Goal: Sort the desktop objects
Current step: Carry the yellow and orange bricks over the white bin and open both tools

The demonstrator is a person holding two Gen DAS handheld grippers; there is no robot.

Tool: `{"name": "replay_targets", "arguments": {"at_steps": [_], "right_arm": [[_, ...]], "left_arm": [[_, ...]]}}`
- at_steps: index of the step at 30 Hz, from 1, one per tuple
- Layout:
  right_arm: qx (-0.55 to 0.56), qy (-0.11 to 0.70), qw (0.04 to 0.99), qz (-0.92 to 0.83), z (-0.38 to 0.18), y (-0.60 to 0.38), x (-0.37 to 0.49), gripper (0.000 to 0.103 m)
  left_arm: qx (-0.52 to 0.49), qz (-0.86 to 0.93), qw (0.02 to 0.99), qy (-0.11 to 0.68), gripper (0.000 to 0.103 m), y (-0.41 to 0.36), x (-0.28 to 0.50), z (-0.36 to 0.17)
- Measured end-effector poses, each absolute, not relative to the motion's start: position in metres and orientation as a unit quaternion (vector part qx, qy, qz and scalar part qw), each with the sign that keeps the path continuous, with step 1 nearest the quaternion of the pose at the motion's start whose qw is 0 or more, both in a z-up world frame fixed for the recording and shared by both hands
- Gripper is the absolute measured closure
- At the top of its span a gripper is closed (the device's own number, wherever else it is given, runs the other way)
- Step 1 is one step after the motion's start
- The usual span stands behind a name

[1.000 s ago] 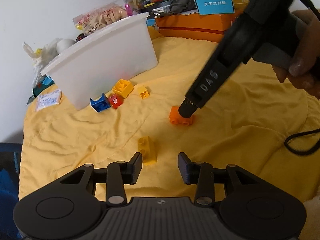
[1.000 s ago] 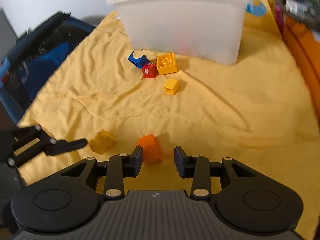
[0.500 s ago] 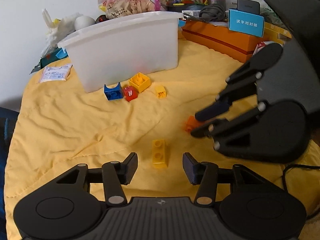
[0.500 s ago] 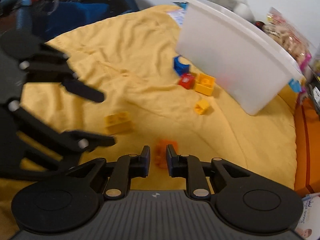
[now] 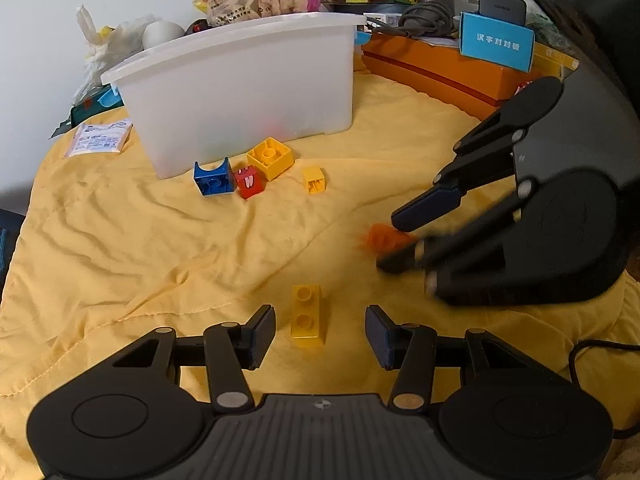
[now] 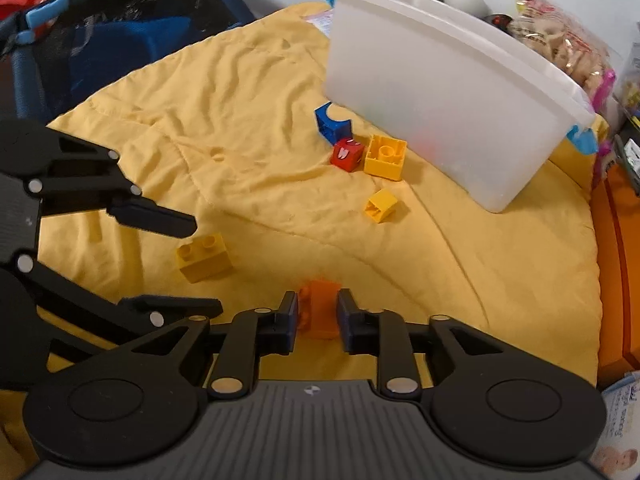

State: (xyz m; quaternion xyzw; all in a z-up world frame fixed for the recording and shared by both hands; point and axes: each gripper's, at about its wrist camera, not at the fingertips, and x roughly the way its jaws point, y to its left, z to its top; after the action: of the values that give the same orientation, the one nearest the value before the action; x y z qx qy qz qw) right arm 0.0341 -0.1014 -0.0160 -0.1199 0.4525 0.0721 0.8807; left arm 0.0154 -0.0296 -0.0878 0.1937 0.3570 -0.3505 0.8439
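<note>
A yellow two-stud brick (image 5: 306, 316) (image 6: 204, 258) lies on the yellow cloth, just ahead of and between the fingers of my open left gripper (image 5: 320, 332) (image 6: 204, 266); neither pad touches it. An orange brick (image 6: 318, 308) (image 5: 382, 238) sits on the cloth between the pads of my right gripper (image 6: 318, 320) (image 5: 394, 242), whose jaws are opening, close on both sides without pressing. Farther back, a blue arch brick (image 5: 214, 178), a red brick (image 5: 249, 182), a big yellow brick (image 5: 270, 158) and a small yellow brick (image 5: 314, 179) lie by the white plastic bin (image 5: 240, 80) (image 6: 440, 100).
An orange box (image 5: 440, 68) carrying a blue card box (image 5: 496, 46) lines the far right. A snack bag (image 5: 248, 0) and clutter stand behind the bin. A paper packet (image 5: 100, 140) lies at the left. A black cable (image 5: 600, 348) crosses the right. A blue chair (image 6: 100, 40) stands past the cloth's edge.
My right gripper went from nearly shut just short of the orange brick to wider jaws straddling it. My left gripper's jaws widened and the yellow brick now lies centred ahead of them.
</note>
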Motion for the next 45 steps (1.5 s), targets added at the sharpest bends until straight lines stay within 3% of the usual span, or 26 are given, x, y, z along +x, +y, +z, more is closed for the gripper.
{"name": "replay_targets", "arguments": {"at_steps": [4, 8, 13, 15, 16, 25, 37, 45], "right_arm": [[-0.14, 0.458, 0.873, 0.092, -0.025, -0.095, 0.034, 0.069], [-0.107, 0.462, 0.877, 0.081, -0.023, -0.103, 0.036, 0.081], [-0.07, 0.466, 0.879, 0.067, -0.016, -0.116, 0.037, 0.08], [-0.063, 0.471, 0.877, 0.065, -0.02, -0.119, 0.037, 0.079], [-0.059, 0.475, 0.876, 0.064, -0.024, -0.12, 0.038, 0.081], [-0.063, 0.433, 0.898, 0.035, 0.011, -0.129, 0.044, 0.085], [-0.12, 0.312, 0.942, -0.022, 0.101, -0.15, 0.112, 0.085], [-0.061, 0.306, 0.948, -0.052, 0.114, -0.183, 0.165, 0.085]], "left_arm": [[0.197, -0.35, 0.843, 0.357, 0.049, -0.031, 0.016, -0.089], [0.185, -0.345, 0.847, 0.36, 0.049, -0.03, 0.021, -0.087], [0.178, -0.343, 0.846, 0.369, 0.051, -0.029, 0.025, -0.09], [0.168, -0.349, 0.84, 0.379, 0.07, -0.029, 0.027, -0.092], [0.165, -0.353, 0.838, 0.382, 0.086, -0.028, 0.028, -0.092], [0.146, -0.354, 0.86, 0.337, 0.086, -0.028, 0.052, -0.045], [0.136, -0.335, 0.913, 0.187, 0.086, -0.068, 0.149, 0.074], [0.121, -0.314, 0.913, 0.231, 0.085, -0.097, 0.213, 0.062]]}}
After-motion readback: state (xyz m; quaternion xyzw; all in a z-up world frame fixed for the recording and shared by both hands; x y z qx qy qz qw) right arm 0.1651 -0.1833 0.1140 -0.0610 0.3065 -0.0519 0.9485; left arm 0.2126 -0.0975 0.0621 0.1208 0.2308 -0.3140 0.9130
